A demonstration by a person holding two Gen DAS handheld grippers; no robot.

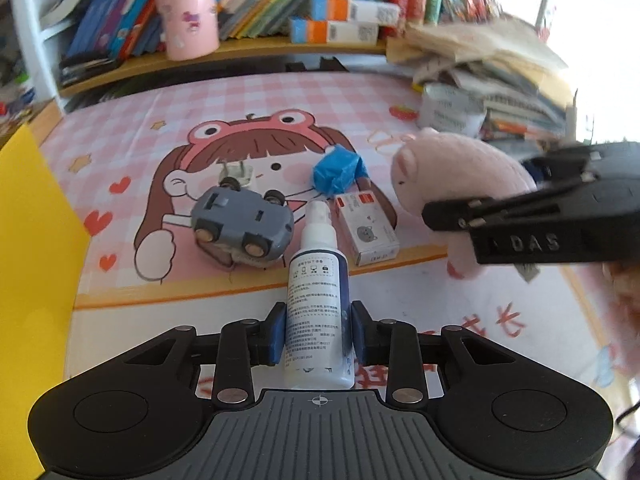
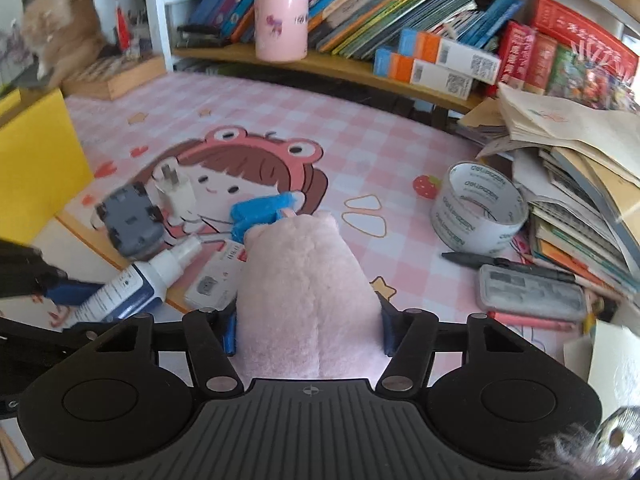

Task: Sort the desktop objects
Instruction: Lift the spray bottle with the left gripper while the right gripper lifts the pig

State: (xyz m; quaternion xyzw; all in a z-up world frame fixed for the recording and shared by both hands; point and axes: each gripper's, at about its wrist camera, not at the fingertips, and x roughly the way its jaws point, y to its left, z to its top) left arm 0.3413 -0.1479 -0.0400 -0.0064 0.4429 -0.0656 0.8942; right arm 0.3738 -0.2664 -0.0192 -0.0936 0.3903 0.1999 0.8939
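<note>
1. Left gripper (image 1: 318,336) clamped on the spray bottle (image 1: 316,300), low centre of frame.
2. Right gripper (image 2: 308,330) pinching the pink plush (image 2: 308,288).
3. Beneath: pink checked mat (image 2: 360,140), cartoon girl printed.
4. Beyond, crowded bookshelf (image 2: 360,8) across the top.

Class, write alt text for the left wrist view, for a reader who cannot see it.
The left gripper clamps a white spray bottle over a pink cartoon desk mat. Beyond lie an overturned grey toy car and a small box; the right gripper holds a pink plush toy.
</note>
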